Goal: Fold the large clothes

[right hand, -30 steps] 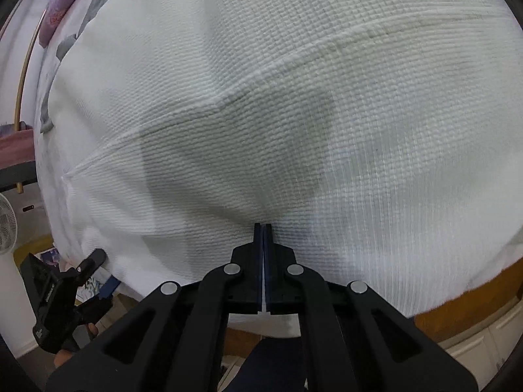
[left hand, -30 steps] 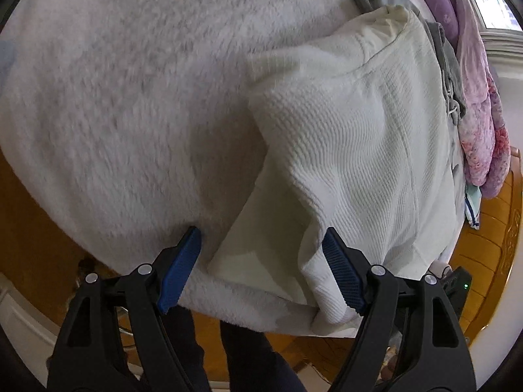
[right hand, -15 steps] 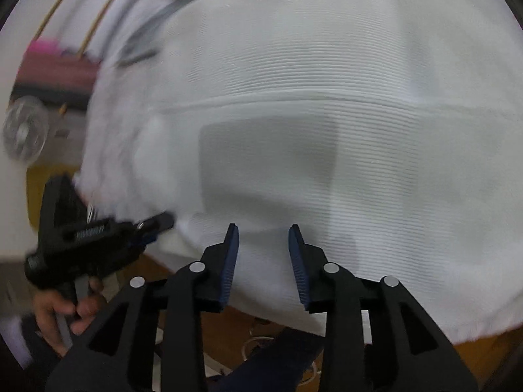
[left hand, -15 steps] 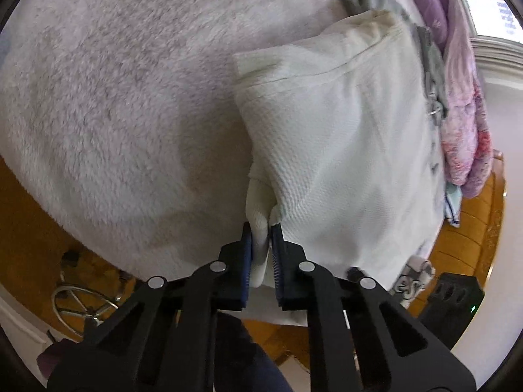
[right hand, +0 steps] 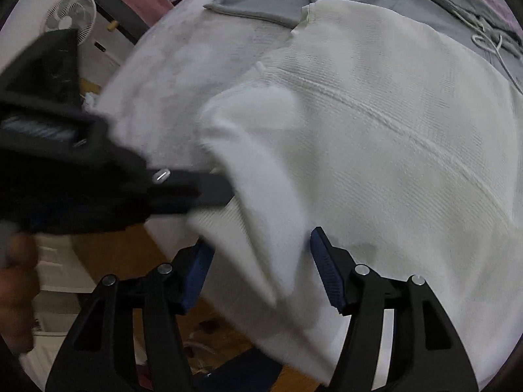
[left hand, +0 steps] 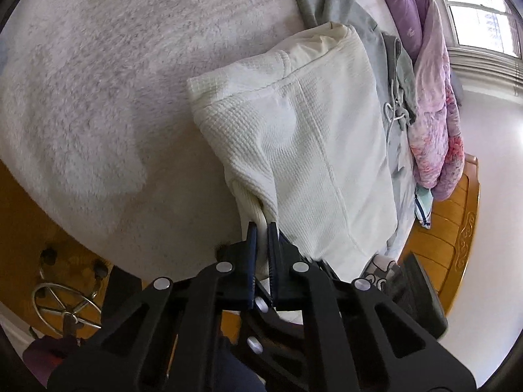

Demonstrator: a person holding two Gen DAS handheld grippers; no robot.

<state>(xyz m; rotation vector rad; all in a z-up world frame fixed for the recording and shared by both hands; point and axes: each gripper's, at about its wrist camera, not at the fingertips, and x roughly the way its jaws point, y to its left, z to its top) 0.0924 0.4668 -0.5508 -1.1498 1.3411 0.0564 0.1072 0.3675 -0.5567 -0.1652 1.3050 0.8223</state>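
A cream waffle-knit garment (left hand: 313, 150) lies partly folded on a fluffy white blanket (left hand: 108, 91). My left gripper (left hand: 261, 232) is shut on the ribbed cuff of its sleeve at the near edge of the bed. In the right wrist view the same garment (right hand: 376, 150) fills the frame. My right gripper (right hand: 261, 245) is open, with its blue pads either side of a hanging fold of the sleeve. The left gripper (right hand: 209, 192) shows there at the left, pinching the sleeve.
Grey clothes (left hand: 376, 39) and a pink and purple quilt (left hand: 434, 104) lie behind the garment. A wooden bed frame (left hand: 457, 222) is at the right. A stool base (left hand: 62, 303) stands on the wooden floor. A fan (right hand: 70, 16) stands at the far left.
My left gripper shut on the sleeve cuff and holds it. My right gripper opened wider and swung left toward the sleeve fold.
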